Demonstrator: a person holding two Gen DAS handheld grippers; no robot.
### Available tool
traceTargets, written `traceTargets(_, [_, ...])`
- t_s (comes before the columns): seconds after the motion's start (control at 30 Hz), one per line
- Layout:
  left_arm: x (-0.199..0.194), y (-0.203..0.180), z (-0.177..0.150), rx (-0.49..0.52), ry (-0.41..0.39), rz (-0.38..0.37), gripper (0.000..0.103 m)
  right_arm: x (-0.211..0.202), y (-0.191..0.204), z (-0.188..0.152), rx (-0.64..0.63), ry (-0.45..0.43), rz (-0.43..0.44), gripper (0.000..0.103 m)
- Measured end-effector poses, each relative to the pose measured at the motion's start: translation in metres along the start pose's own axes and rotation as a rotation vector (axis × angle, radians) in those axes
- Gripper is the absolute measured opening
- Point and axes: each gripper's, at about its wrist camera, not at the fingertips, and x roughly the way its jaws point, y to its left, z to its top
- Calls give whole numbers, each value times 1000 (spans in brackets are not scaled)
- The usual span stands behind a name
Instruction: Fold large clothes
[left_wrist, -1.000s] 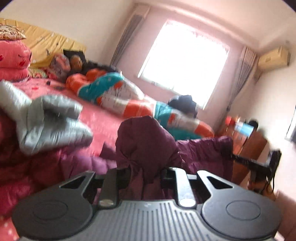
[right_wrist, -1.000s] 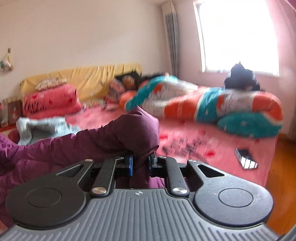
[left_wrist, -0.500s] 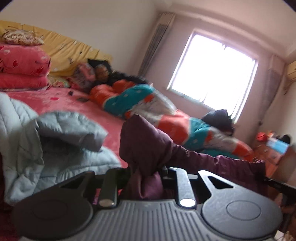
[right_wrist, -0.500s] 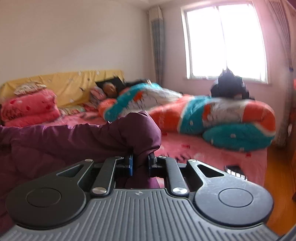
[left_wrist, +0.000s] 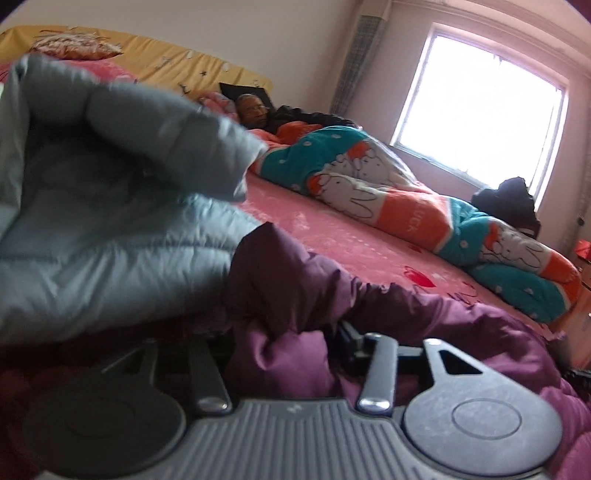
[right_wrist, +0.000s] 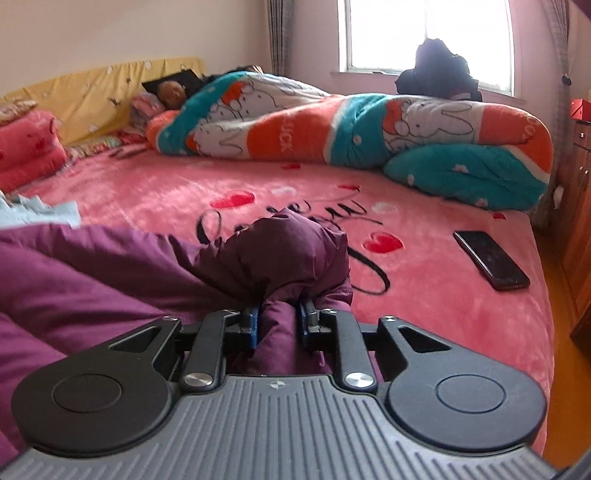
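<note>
A purple padded jacket (left_wrist: 424, 317) lies low on the pink bed. My left gripper (left_wrist: 284, 332) is shut on a bunched fold of it, close to the bed surface. In the right wrist view the same purple jacket (right_wrist: 92, 273) spreads to the left, and my right gripper (right_wrist: 279, 317) is shut on another bunched fold, its blue pads pressing the fabric from both sides. A grey padded jacket (left_wrist: 103, 206) lies right beside my left gripper, on its left.
The pink bedspread (right_wrist: 332, 206) stretches ahead. A black phone (right_wrist: 489, 264) lies on it to the right. A person (right_wrist: 171, 90) lies under a teal and orange quilt (right_wrist: 369, 133) at the far side. A wooden cabinet (right_wrist: 580, 206) stands right of the bed.
Both grippers have come down toward the bed with the purple jacket, which now rests on the bedspread. The grey jacket now looms close on the left of the left wrist view.
</note>
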Motion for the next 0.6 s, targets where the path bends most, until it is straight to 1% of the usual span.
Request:
traceTargets(0.03, [1,0,-2,2,3,12,54,2,0,-1,-2,2,-7,27])
traceTargets(0.1, [5,3,-5,-4,9,24,59,7,-1,-5,0,9,-15,36])
traceTargets(0.13, [7,5,-7,-10,11,32,62,7,-1,-5,5,14,-18,38])
traceTargets(0.2, [11,10,-12,-13,11,41,66,14,2,-3,6,24,-20,48])
traceTargets(0.27, [16,13,-15,-23,18,44,73,19,3,-4,9,39,-18,54])
traceTargets(0.3, [17,14,-16,-22,23,48,74,7,4,-4,14,44,-18,57])
traceTargets(0.37, [20,12,-16,-12,35,59,78,2,6,-4,20,51,-26,61])
traceTargets(0.43, [19,8,-14,9,49,71,78,-1,7,-4,23,49,-46,71])
traceTargets(0.47, [15,6,-12,22,59,79,79,-3,7,-4,28,47,-55,79])
traceTargets(0.5, [12,3,-9,35,63,89,81,-5,6,-4,36,48,-55,84])
traceTargets(0.53, [5,2,-8,46,59,93,84,-6,3,-3,52,51,-47,87])
traceTargets(0.6, [-11,0,-6,66,45,79,88,-12,-8,1,102,61,-23,99])
